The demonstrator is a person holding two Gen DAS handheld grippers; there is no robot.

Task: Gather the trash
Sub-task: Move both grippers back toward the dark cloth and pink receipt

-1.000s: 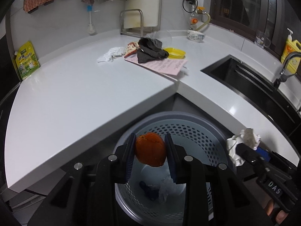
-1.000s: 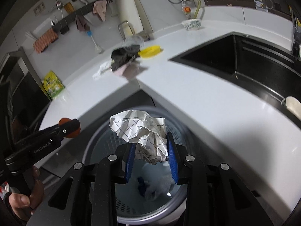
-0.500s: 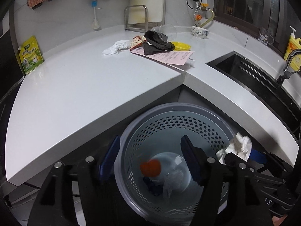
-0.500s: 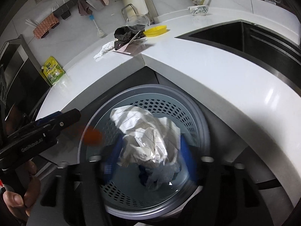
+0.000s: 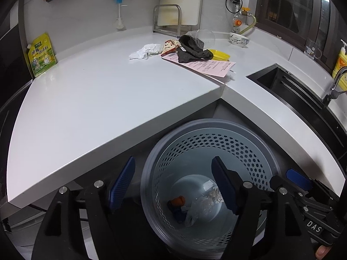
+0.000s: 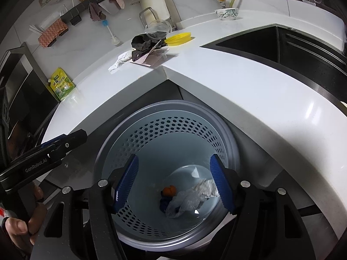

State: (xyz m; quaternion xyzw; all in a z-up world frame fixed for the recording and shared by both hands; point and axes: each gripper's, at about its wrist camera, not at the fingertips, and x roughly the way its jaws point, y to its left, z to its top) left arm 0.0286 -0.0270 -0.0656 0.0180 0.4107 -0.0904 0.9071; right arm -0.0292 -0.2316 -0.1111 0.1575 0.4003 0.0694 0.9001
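1. Two grippers hang over the grey perforated trash bin, which stands on the floor in the inner corner of the white countertop.
2. Left gripper: its jaws have just been opening and now stand wide apart, with nothing between the blue pads. They touch nothing; the bin's mouth shows through the gap.
3. Right gripper: its jaws have also just been opening and are spread wide, empty, the pads clear of the bin wall and of the trash below.
4. At the bottom of the bin lie the orange peel, the crumpled checked paper, a clear plastic bag and a dark blue scrap. The peel is just beside the blue scrap; the paper lies against the bag.
5. In the left wrist view the same heap shows: peel to the left, paper partly hidden behind the right pad.
6. More trash lies on the countertop, well apart from the bin: a white crumpled tissue, a snack wrapper, a dark cloth on a pink sheet of paper, a clear plastic cup on its side, and a yellow lid.
7. A person's hand grips the left gripper's handle in the right wrist view.
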